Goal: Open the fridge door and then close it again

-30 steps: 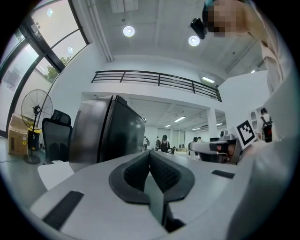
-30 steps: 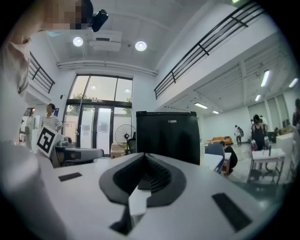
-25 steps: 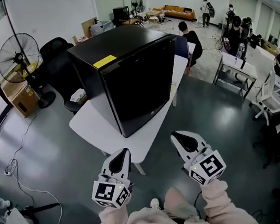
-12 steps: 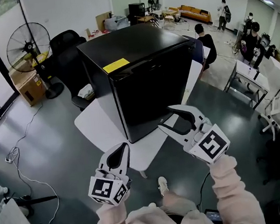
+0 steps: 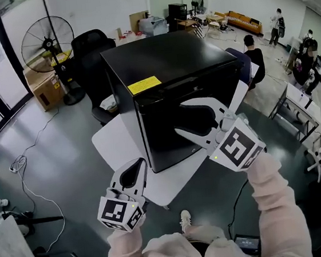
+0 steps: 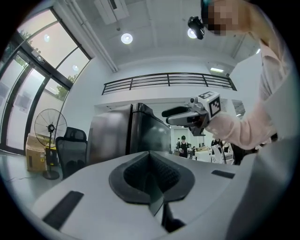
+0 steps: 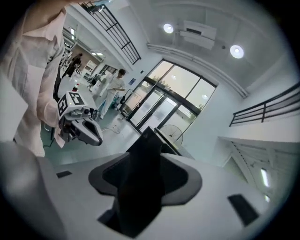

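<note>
Grey office floor spreads around a white table (image 5: 113, 145). On it stands the black mini fridge (image 5: 164, 61), door shut, with a yellow sticker (image 5: 144, 85) on its top near the front edge. Behind it to the left are a pedestal fan (image 5: 47, 44), a black office chair (image 5: 91, 52) and a cardboard box (image 5: 44, 89).

The right gripper (image 5: 180, 117) is raised in front of the upper part of the fridge door, rolled so that one finger sits above the other. Its jaws have just been opening and now stand wide apart, released, gripping nothing. In the head view its fingers (image 5: 201, 103) frame the door just under the top front edge. In the right gripper view the black fridge shows through the gap (whether a fingertip touches the door cannot be told). The left gripper view puts those tips just beside the fridge's top front corner.

The left gripper (image 5: 137, 164) hangs lower, overlapping the table's near edge in the head view and apart from the fridge door. Its jaws are pressed together on nothing.
</note>
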